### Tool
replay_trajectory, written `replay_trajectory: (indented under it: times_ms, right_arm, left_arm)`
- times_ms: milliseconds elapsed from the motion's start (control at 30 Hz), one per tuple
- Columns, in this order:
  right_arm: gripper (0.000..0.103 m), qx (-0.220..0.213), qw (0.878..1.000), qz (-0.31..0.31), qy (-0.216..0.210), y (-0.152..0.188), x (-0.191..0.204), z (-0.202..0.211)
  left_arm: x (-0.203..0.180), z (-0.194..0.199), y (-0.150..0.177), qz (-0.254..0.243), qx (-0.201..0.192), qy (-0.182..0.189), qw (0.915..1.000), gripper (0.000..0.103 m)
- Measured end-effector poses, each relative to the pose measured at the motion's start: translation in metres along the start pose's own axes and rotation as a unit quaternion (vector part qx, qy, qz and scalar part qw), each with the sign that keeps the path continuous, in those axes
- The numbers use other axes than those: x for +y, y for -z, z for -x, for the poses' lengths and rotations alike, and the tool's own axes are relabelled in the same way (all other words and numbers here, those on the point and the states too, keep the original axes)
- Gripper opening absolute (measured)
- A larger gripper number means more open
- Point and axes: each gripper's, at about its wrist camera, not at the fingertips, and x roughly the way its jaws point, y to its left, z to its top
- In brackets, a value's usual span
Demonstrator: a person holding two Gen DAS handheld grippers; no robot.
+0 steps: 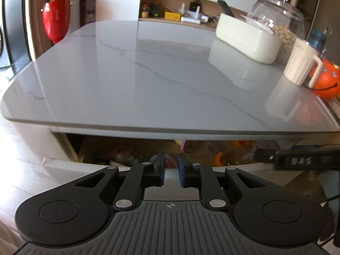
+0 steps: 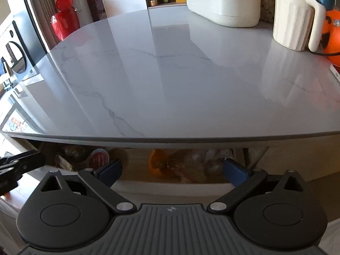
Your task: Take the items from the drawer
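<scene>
The drawer (image 2: 170, 182) stands pulled out under the marble table (image 1: 148, 74), its jumbled, blurred items in shadow: a red-lidded cup (image 2: 98, 158) at left, something orange (image 2: 157, 163) mid-drawer. The left gripper (image 1: 171, 170) hangs over the drawer's front edge, its 2 jaws narrowly apart, pinching nothing. The right gripper (image 2: 172, 170) is spread wide, empty.
</scene>
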Motion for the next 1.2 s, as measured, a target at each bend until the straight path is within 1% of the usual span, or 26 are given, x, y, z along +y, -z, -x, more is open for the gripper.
replay_trajectory:
  times_ms: [133, 200, 233, 300, 333, 400, 533, 600, 667, 733, 800, 833, 867, 900, 1000, 1033, 1133, 1167, 1200]
  right_arm:
    - [0.102, -0.011, 1.000, 0.006, 0.004, 0.002, 0.003, -0.002]
    - [0.102, -0.016, 1.000, 0.004, 0.005, 0.003, 0.002, -0.001]
    - [0.102, -0.017, 1.000, 0.004, 0.007, 0.002, 0.003, -0.001]
    - [0.101, -0.018, 1.000, 0.005, 0.013, -0.004, 0.007, -0.002]
    - [0.101, -0.018, 1.000, 0.005, 0.014, -0.003, 0.008, 0.000]
    - [0.101, -0.016, 1.000, 0.004, 0.014, 0.000, 0.009, 0.003]
    - [0.101, 0.003, 1.000, -0.002, 0.009, 0.007, 0.009, 0.013]
    - [0.101, 0.010, 1.000, -0.004, 0.002, 0.014, 0.007, 0.020]
    - [0.101, 0.014, 1.000, -0.003, -0.005, 0.026, 0.006, 0.029]
    - [0.101, 0.013, 1.000, -0.002, -0.010, 0.038, 0.004, 0.037]
    - [0.102, 0.022, 1.000, -0.004, -0.022, 0.046, 0.001, 0.042]
    - [0.102, 0.032, 0.999, -0.004, -0.030, 0.048, 0.000, 0.042]
    - [0.101, 0.036, 0.999, -0.003, -0.033, 0.048, -0.002, 0.042]
    - [0.101, 0.032, 0.999, -0.001, -0.037, 0.046, -0.003, 0.043]
    - [0.101, 0.040, 0.998, -0.003, -0.038, 0.035, -0.004, 0.036]
    - [0.101, 0.038, 0.999, -0.002, -0.038, 0.036, -0.006, 0.034]
    - [0.100, 0.050, 0.997, -0.002, -0.051, 0.032, -0.009, 0.028]
    - [0.094, 0.060, 0.996, -0.001, -0.062, 0.032, -0.009, 0.026]
    - [0.087, 0.071, 0.995, 0.004, -0.073, 0.029, -0.010, 0.022]
  left_arm:
    - [0.006, 0.000, -0.005, 0.026, 0.003, 0.008, 0.9996, 0.016]
    - [0.007, -0.006, -0.009, 0.020, 0.006, -0.008, 0.9997, 0.016]
    - [0.006, -0.010, -0.009, 0.012, 0.015, -0.017, 0.9997, 0.016]
    - [0.005, -0.020, -0.006, -0.007, 0.048, -0.029, 0.9984, 0.017]
    - [0.005, -0.021, -0.003, -0.010, 0.049, -0.032, 0.9983, 0.017]
    - [0.003, -0.016, 0.005, -0.025, 0.049, -0.027, 0.9981, 0.017]
    - [0.007, 0.001, 0.020, -0.010, 0.053, -0.016, 0.9984, 0.020]
    - [0.005, 0.012, 0.031, -0.016, 0.058, -0.012, 0.9981, 0.020]
    - [0.000, 0.021, 0.041, -0.026, 0.070, -0.013, 0.9971, 0.019]
    - [-0.003, 0.029, 0.051, -0.035, 0.085, -0.014, 0.9957, 0.017]
    - [-0.008, 0.033, 0.058, -0.043, 0.105, -0.010, 0.9935, 0.013]
    - [-0.009, 0.034, 0.060, -0.037, 0.110, -0.009, 0.9932, 0.012]
    - [-0.010, 0.036, 0.059, -0.039, 0.103, -0.015, 0.9937, 0.013]
    - [-0.011, 0.036, 0.058, -0.040, 0.106, -0.019, 0.9934, 0.013]
    - [-0.013, 0.034, 0.056, -0.039, 0.114, -0.022, 0.9925, 0.011]
    - [-0.013, 0.034, 0.057, -0.032, 0.114, -0.023, 0.9927, 0.011]
    - [-0.004, 0.031, 0.055, -0.019, 0.131, 0.005, 0.9912, 0.011]
    - [-0.001, 0.029, 0.053, -0.010, 0.134, 0.023, 0.9907, 0.013]
    - [0.001, 0.028, 0.048, -0.009, 0.130, 0.032, 0.9910, 0.015]
